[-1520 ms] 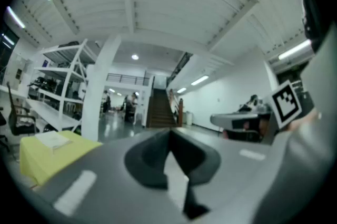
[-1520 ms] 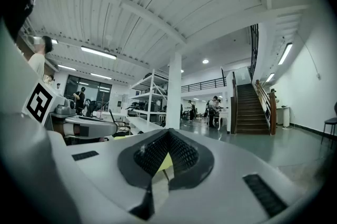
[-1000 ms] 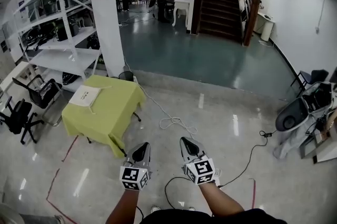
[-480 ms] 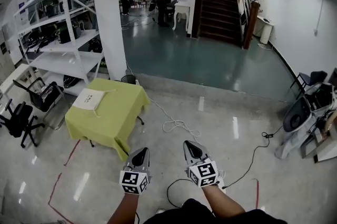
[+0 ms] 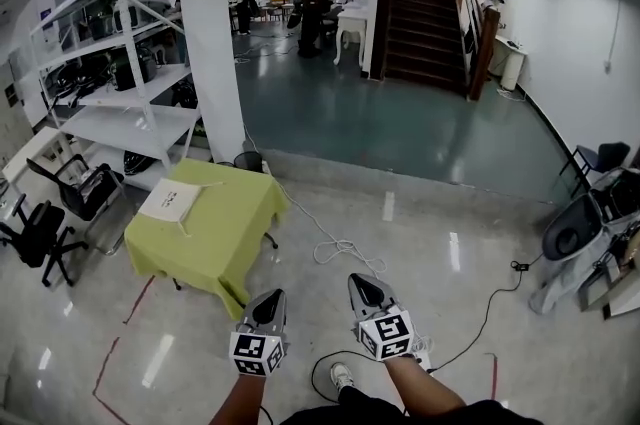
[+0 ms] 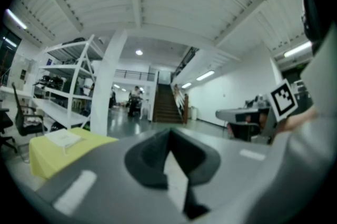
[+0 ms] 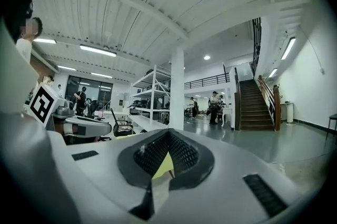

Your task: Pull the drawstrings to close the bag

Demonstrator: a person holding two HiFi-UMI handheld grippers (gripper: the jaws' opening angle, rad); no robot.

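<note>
left hand-held gripper point(image 5: 269, 297) and right hand-held gripper point(image 5: 366, 282) closed, empty, bag point(image 5: 168, 203) on green table point(image 5: 228, 235), well ahead-left

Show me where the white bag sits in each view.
Head view: the bag lies left of centre, on the yellow table.
Left gripper view: lower left, on that table.
Right gripper view: bag not in it; only a sliver of the table shows.
Shared landmark: the white pillar.

A large open lab or workshop hall is indicated by white shelving point(image 5: 120, 63), a staircase point(image 5: 425, 8), and floor cables point(image 5: 340, 248).
</note>
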